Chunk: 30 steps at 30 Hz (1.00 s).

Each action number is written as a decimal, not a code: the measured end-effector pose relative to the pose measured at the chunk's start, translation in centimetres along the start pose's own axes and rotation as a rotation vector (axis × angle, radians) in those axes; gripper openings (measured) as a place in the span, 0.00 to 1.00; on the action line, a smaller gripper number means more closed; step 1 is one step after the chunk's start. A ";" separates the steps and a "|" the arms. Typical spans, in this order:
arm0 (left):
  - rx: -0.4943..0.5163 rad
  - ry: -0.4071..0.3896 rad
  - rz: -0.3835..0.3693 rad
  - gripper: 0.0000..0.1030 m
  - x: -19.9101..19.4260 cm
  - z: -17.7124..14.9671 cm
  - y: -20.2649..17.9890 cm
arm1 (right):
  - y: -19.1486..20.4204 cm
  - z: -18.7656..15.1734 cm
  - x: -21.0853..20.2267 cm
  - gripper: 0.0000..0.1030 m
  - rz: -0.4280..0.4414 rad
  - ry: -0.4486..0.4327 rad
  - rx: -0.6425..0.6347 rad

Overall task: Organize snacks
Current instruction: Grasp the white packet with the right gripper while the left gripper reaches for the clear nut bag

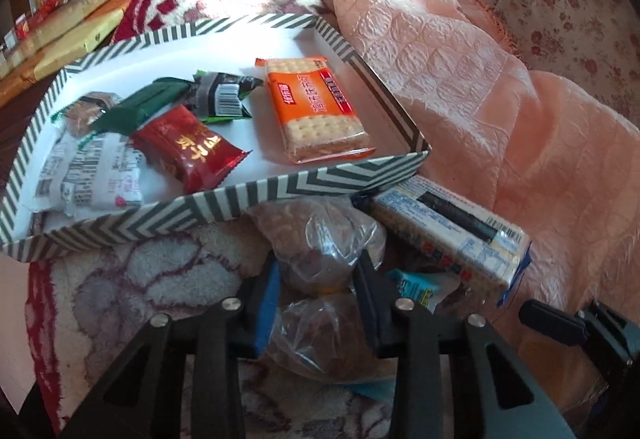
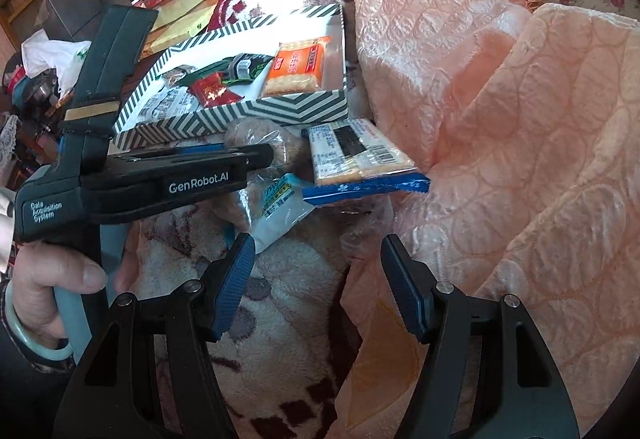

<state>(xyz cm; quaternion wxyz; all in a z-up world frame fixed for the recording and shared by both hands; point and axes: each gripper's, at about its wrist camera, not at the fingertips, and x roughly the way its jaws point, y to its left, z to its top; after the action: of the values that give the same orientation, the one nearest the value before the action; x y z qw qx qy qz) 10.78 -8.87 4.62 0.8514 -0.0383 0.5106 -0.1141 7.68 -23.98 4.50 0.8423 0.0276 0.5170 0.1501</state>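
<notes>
Left gripper [image 1: 316, 291]: jaws set either side of a clear bag [image 1: 320, 239] of brown snacks at bottom centre of the left wrist view, pads touching or nearly touching the plastic; whether they are pinching yet I cannot tell, the gap looks about bag-wide. Bag lies straight ahead of these jaws, bunched, with no clear long axis; part of it extends back under the fingers. Just beyond it, filling the upper left of the frame, is the striped box [image 1: 280, 191], near wall directly behind the bag; inside are an orange cracker pack [image 1: 316, 107], a red packet [image 1: 192, 149] and other wrapped snacks. Right of the bag, a blue-edged cracker pack [image 1: 448, 227] lies outside the box, long axis running toward lower right, partly over a small blue-white sachet [image 1: 416, 287]. Right gripper [image 2: 318, 279]: jaws spread wide, holding nothing, hovering over the blanket [image 2: 280, 303] at bottom centre of the right wrist view, short of the sachet. Judgement: left is nearer the bag; next move is up and forward over the near wall.
</notes>
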 end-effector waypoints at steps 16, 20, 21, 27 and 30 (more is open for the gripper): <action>-0.029 -0.098 0.110 0.18 -6.6 -5.6 6.2 | 1.7 1.4 6.2 0.59 0.168 0.075 0.167; -0.047 -0.073 0.091 0.22 -5.5 -5.7 6.6 | 2.9 2.1 7.4 0.24 0.189 0.086 0.118; -0.053 -0.070 0.092 0.31 -5.3 -5.7 6.7 | 3.3 2.1 7.4 0.23 0.186 0.085 0.092; -0.125 -0.042 0.067 0.76 -3.3 -5.3 7.7 | 3.7 2.3 6.9 0.20 0.158 0.073 0.028; -0.119 -0.053 0.053 0.53 -3.3 -5.4 7.6 | 4.0 2.3 6.2 0.18 0.162 0.067 0.004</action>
<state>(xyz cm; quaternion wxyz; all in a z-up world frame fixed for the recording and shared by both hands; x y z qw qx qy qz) 5.74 -0.49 3.50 0.8635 -0.0781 0.4946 -0.0600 11.39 -18.21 1.06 0.8096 0.0660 0.5411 0.2175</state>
